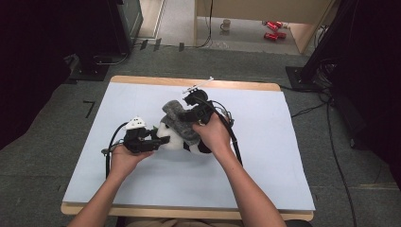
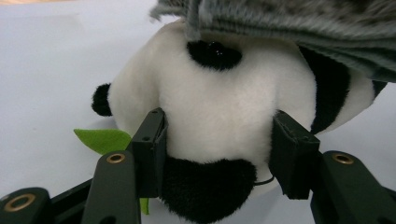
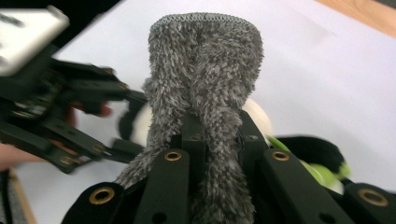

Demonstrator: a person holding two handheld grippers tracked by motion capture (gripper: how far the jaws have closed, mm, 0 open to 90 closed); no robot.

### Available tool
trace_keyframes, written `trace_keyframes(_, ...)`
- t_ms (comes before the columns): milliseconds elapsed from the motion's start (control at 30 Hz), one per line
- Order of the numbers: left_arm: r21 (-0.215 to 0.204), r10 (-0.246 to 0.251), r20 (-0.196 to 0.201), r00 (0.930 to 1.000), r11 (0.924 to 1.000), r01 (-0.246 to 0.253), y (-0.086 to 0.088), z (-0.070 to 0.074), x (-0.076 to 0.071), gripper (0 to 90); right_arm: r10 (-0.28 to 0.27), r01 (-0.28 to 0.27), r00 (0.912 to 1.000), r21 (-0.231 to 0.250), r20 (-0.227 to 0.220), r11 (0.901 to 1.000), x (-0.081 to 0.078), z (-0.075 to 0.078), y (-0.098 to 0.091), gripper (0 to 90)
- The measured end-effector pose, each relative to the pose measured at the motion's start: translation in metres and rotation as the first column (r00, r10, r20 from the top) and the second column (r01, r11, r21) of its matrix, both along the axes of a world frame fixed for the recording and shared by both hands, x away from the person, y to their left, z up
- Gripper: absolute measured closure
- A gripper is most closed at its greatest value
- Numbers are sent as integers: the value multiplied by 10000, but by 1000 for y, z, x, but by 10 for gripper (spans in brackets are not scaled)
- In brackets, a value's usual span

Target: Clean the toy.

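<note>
While the panda plush toy (image 2: pixel 219 116) is clamped at its head between the pads of the left gripper (image 2: pixel 217 149) on the pale blue table cover (image 1: pixel 142 184), the grey fuzzy scarf (image 3: pixel 205 79) is pinched tight by the right gripper (image 3: pixel 219 135), just above the toy.

One plush panda (image 1: pixel 176 137), one grey fuzzy cloth (image 1: pixel 180 122) (draped over panda), two tools.

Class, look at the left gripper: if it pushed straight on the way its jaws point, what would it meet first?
The left gripper already has the panda toy between its jaws, pads pressing its white plush. Pushing on would drive deeper into the toy; the grey fuzzy cloth lies above that line.
</note>
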State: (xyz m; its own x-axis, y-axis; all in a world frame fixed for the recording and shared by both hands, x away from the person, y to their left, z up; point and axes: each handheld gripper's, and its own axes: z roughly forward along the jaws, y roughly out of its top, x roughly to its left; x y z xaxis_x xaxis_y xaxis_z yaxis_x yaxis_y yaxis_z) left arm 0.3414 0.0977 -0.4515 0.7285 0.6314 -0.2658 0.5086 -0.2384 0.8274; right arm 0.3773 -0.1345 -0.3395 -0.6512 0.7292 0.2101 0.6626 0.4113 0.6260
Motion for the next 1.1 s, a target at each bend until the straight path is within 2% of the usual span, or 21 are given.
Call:
trace_keyframes(100, -39, 16, -9, 10000, 10000, -16, 0, 0, 0, 450, 177, -178, 9998, 117, 51, 9998, -2, 4, 10, 788)
trace_keyframes(200, -81, 42, -50, 10000, 10000, -42, 1, 0, 0, 447, 334, -334, 9994, 150, -29, 9993, -3, 0, 22, 787)
trace_keyframes(267, -113, 80, -55, 10000, 9999, -81, 0, 1, 0, 444, 495, -493, 9986, 72, -181, 9988, -2, -9, 30, 787)
trace_keyframes(300, -89, 72, -61, 10000, 9999, -73, 0, 1, 0, 444, 581, -584, 9975, -67, -397, 9983, -2, -15, 35, 785)
trace_keyframes(367, 64, 64, -77, 10000, 10000, -63, 0, 0, 0, 442, 672, -692, 9966, -424, -473, 9967, -3, -27, 39, 783)
trace_keyframes(400, 96, 36, -77, 10000, 9999, -35, 1, 0, 0, 442, 644, -665, 9968, -436, -473, 9968, -3, -30, 39, 783)
trace_keyframes(533, 143, 20, 39, 10000, 9999, -20, -2, 0, -1, 443, 812, -826, 9965, -806, -206, 9933, -3, -35, 28, 784)
trace_keyframes(600, 188, -6, 74, 10000, 9998, 4, -3, 0, -2, 444, 777, -795, 9967, -833, -246, 9933, -2, -35, 21, 784)
trace_keyframes(800, -32, -162, -185, 9997, 9999, 162, 1, -1, 1, 448, 273, -305, 9993, -1253, -273, 9916, -1, -31, -6, 783)
trace_keyframes(933, -33, -224, -228, 9995, 9997, 224, 0, 1, 1, 447, 120, -180, 9974, -850, -715, 9962, 3, -29, -22, 782)
trace_keyframes(1100, -5, -238, -327, 9992, 9997, 238, 2, 0, 1, 447, -125, 75, 9977, -746, -668, 9972, 7, -22, -30, 787)
